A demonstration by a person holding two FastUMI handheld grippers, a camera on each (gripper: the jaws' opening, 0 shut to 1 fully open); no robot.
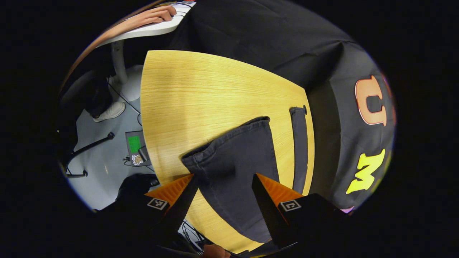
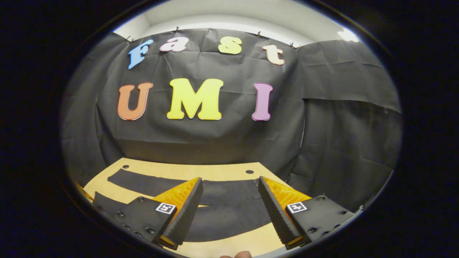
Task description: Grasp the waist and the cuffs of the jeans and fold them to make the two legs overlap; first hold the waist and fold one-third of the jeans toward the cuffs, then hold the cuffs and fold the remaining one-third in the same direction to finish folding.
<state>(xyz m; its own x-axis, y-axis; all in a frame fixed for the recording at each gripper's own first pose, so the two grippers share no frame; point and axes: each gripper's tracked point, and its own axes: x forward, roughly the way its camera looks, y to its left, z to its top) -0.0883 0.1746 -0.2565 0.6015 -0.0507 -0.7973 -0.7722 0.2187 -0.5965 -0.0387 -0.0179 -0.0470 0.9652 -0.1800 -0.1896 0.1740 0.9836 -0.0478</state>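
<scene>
Nearby, jeans (image 1: 236, 161) flat on table (image 1: 186, 100); laptop (image 1: 137, 147) on floor.

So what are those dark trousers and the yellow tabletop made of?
The dark grey trousers look like washed denim: matte, slightly faded cloth with a thick stitched hem at the cuff. The yellow tabletop looks like wood or a wood-grain laminate, going by its fine parallel grain lines and soft sheen; which of the two is unclear.
</scene>
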